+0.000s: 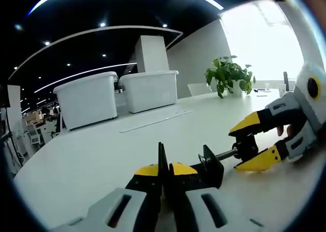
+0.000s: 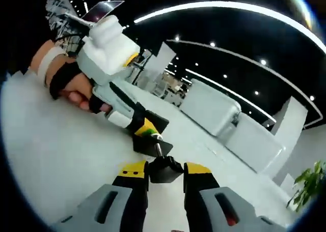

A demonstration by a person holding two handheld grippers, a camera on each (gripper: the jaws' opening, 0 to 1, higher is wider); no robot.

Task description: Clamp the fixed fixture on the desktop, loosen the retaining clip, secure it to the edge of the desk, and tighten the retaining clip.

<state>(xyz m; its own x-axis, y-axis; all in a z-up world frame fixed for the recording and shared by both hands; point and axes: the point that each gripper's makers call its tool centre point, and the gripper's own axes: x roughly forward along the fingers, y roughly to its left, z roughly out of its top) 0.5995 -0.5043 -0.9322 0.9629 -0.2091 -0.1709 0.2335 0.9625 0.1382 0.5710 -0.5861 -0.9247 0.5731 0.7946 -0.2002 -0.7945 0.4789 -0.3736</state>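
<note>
Fixture (image 1: pixel 211 166) lies before two bins (image 1: pixel 86 98), plant (image 1: pixel 228 75).

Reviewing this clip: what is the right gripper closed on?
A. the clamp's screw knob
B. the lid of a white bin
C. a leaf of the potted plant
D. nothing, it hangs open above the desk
A: in the right gripper view, the right gripper has its jaws around the black knob at the end of the clamp screw, while the left gripper holds the clamp's body.

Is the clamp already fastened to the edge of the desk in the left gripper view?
No, the clamp sits out on the open white desk, gripped by the left gripper, away from any edge.
</note>
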